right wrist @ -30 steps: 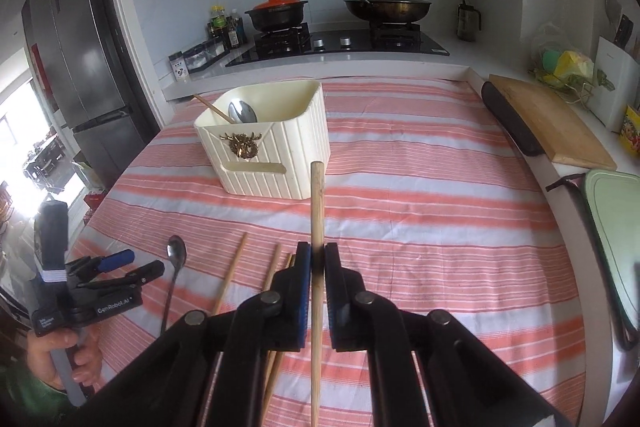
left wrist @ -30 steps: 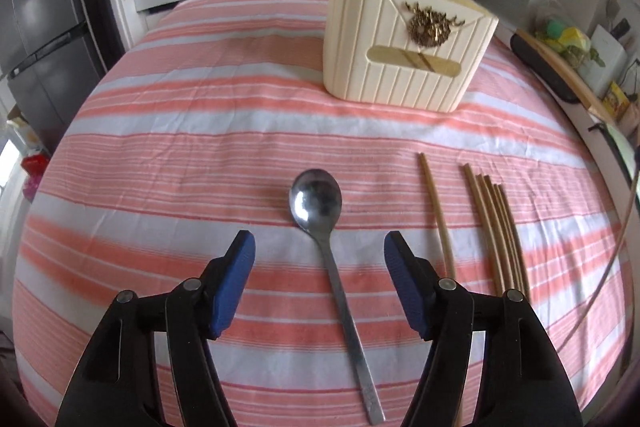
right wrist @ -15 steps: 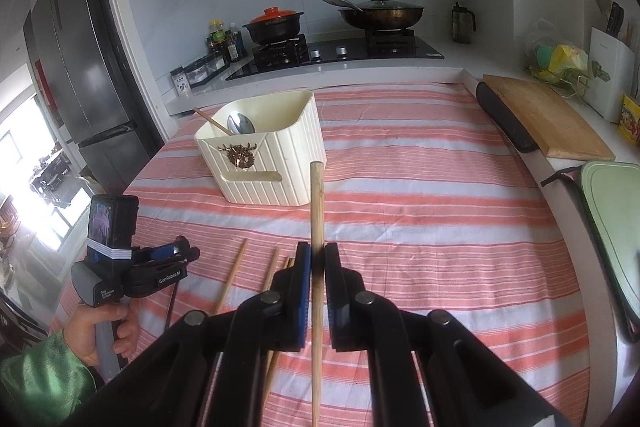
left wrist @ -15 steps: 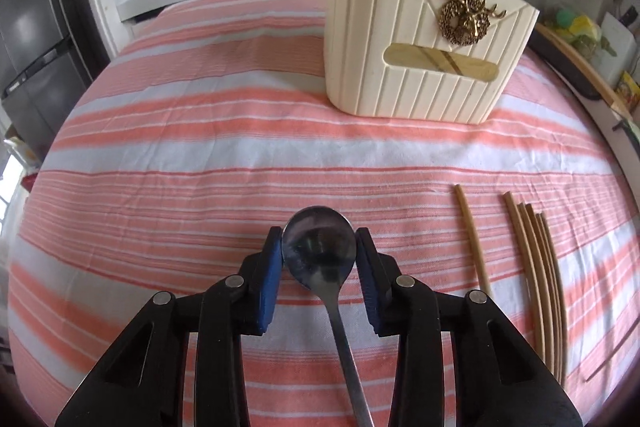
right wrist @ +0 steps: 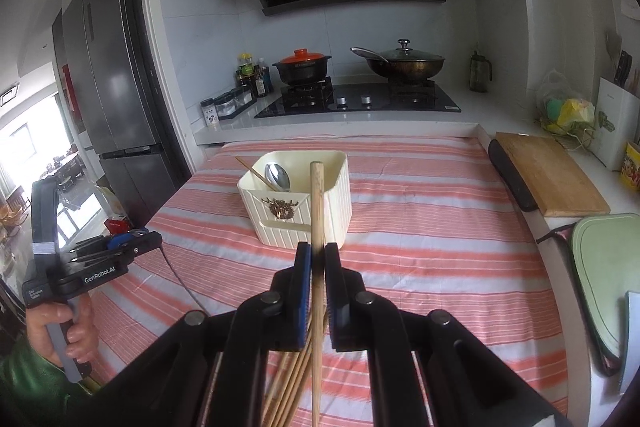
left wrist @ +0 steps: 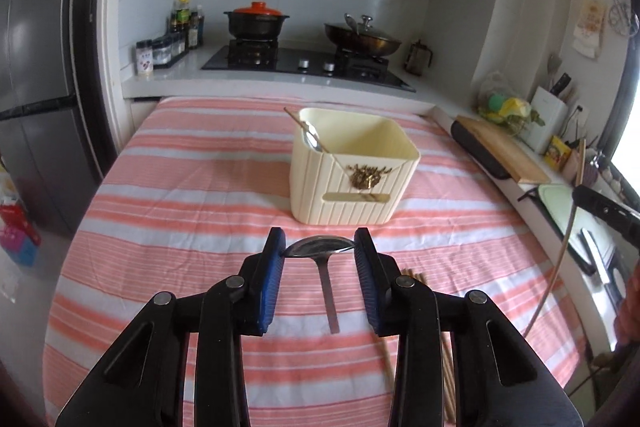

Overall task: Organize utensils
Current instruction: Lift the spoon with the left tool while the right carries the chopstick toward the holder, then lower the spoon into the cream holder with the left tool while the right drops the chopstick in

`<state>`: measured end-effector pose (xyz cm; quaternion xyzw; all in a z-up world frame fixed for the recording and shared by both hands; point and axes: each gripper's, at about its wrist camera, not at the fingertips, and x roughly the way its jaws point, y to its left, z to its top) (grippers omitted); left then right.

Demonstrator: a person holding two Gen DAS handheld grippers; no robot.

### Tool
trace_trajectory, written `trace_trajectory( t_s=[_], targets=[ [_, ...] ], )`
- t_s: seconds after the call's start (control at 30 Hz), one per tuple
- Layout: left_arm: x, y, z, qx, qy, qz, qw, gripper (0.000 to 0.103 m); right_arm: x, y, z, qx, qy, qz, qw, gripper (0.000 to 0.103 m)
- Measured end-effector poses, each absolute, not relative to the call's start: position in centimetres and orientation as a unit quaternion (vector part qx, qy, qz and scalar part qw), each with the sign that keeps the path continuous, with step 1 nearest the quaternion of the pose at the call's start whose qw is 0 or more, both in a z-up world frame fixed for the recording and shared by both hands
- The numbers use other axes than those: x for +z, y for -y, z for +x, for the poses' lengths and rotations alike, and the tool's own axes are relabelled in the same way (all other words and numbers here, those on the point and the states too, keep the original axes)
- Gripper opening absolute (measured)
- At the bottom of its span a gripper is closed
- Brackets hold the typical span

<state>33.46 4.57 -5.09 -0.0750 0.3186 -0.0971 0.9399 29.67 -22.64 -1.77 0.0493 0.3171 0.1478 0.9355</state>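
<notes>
Above the striped tabletop [left wrist: 168, 195], the left tongs [left wrist: 319, 249] clamp a steel spoon [left wrist: 322, 255] by its bowl, handle hanging toward the near edge. Beyond stands the cream holder [left wrist: 352, 167]. Rightward, the right tongs [right wrist: 317, 259] pinch one upright chopstick [right wrist: 317, 211] over the loose chopsticks [right wrist: 292, 379].
</notes>
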Motion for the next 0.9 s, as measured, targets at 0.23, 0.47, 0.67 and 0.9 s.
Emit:
trace_trajectory(
  t_s=[0.23,0.47,0.67,0.9],
  targets=[
    [-0.8,-5.6,35.7,-0.127,-0.309,-0.084,0.939,0.035,-0.7,21.1,32.4,0.173,-0.314,0.046,0.932,0.007],
    [5.6,-6.0,40.5,-0.140,-0.277,-0.079,0.947,0.035,2.6,19.1,38.9,0.199,-0.274,0.061,0.939,0.007],
    [9.1,-5.1,46.2,-0.102,-0.234,-0.062,0.965,0.035,6.5,17.2,45.3,0.192,-0.184,0.065,0.962,0.007],
    [4.0,-3.3,53.4,-0.085,-0.288,-0.063,0.952,0.035,3.2,14.1,51.3,0.181,-0.164,0.013,0.970,0.007]
  ],
)
